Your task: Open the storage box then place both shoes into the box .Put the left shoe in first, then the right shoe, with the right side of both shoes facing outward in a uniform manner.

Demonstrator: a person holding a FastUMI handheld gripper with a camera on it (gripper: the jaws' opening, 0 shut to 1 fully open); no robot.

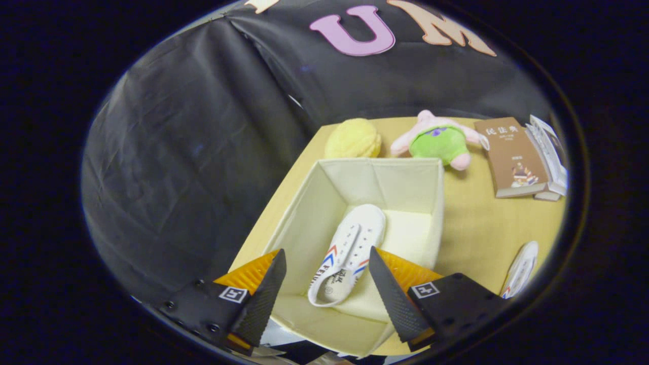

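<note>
The gripper (324,284) hangs above the near end of the storage box (304,223), its jaws spread wide apart and clamped on nothing; the fingers (266,299) are wedge-shaped with a fine ribbed texture on their inner faces; the box is a soft, cream fabric cube with creased, slightly bowed walls and an open top, standing on a pale wooden desk (471,228) close to the desk's left edge; inside it one white canvas shoe (350,251) lies on the floor of the box, toe pointing to the far wall, heel between the fingers and below them, with red and blue chevron stripes on its side and a row of eyelets along the top; it sits toward the left wall, leaving a bare strip of box floor on its right; the second shoe (519,268) lies on the desk to the right of the box, well apart from it, only partly seen and, as far as the warped rim lets one judge, of the same white make; beyond the box a round yellow plush (353,138) and a pink-and-green plush toy (437,139) sit near the far wall; a brown book (512,157) rests on a stack of others at the far right, with bare desk between it and the box.
</note>
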